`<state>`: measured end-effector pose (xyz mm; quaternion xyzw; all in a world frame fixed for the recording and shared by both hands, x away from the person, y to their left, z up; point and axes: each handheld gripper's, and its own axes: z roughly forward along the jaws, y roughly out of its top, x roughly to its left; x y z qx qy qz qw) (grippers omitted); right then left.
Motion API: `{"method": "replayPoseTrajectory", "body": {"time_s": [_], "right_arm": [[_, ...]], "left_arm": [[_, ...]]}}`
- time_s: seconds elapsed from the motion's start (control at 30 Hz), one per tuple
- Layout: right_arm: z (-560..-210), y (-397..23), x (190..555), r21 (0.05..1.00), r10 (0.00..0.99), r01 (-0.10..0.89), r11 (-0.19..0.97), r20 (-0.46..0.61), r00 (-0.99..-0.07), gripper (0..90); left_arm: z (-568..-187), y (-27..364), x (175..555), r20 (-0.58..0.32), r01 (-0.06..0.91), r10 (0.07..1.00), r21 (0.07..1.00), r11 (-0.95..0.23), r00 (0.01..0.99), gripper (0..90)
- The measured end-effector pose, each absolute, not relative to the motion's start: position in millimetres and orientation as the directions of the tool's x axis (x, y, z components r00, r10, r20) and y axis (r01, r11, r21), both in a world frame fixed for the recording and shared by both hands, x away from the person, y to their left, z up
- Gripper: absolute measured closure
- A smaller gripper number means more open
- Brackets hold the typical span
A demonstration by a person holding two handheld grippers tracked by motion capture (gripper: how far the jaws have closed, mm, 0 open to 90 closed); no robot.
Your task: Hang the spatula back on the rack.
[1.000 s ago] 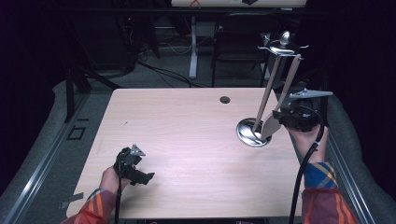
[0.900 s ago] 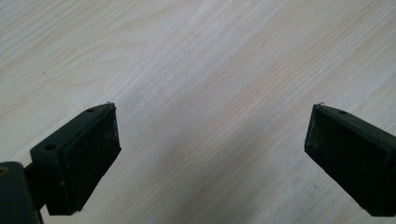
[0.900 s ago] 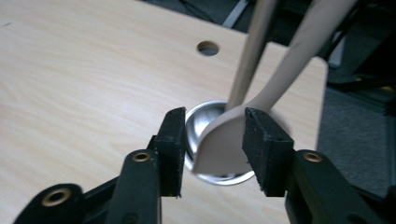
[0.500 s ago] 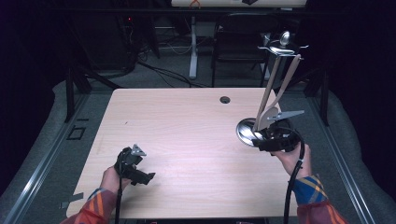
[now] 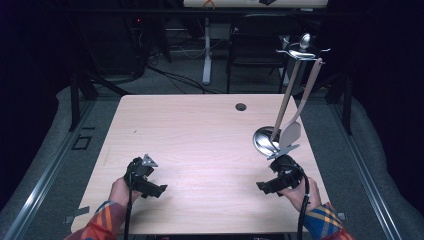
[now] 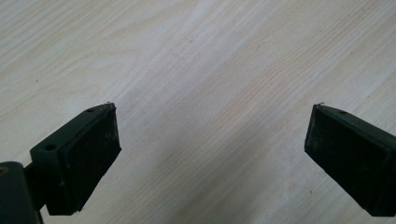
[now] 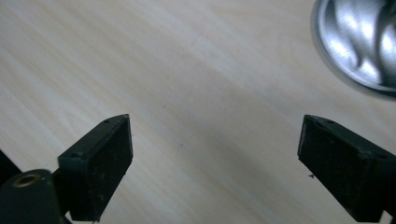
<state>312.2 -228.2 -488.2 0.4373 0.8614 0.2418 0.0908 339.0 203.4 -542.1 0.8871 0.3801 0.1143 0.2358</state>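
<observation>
A metal utensil stand with a round shiny base rises at the table's right side. Two beige utensils hang from its top hook. My right gripper rests low near the front right edge, just in front of that base, open with nothing between its jaws. In the right gripper view the shiny base sits at the upper right, beyond the spread jaws. My left gripper lies near the front left, open and empty, over bare wood.
The light wooden table has a small round cable hole at its far edge. Behind the table are a dark chair, desk legs and floor cables. Grey floor mats flank both sides.
My right gripper has pulled back from beside the stand's base toward the front right edge and come down lower. The left gripper has stayed in place.
</observation>
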Motion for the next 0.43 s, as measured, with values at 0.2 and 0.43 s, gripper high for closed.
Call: {"method": "replayPoseTrajectory", "body": {"time_s": [0.2,0.43], "right_arm": [[-501.3,-222.0,305.3,0.426,0.778,0.714,0.556,0.038,-0.628,0.8],[-505.3,-230.9,310.5,0.427,0.787,0.722,0.545,0.037,-0.616,0.0]], "left_arm": [[-542.2,201.7,340.0,0.024,0.617,0.725,0.507,-0.602,0.689,3.0],[-541.9,199.6,341.2,0.026,0.614,0.721,0.503,-0.608,0.693,3.0]]}}
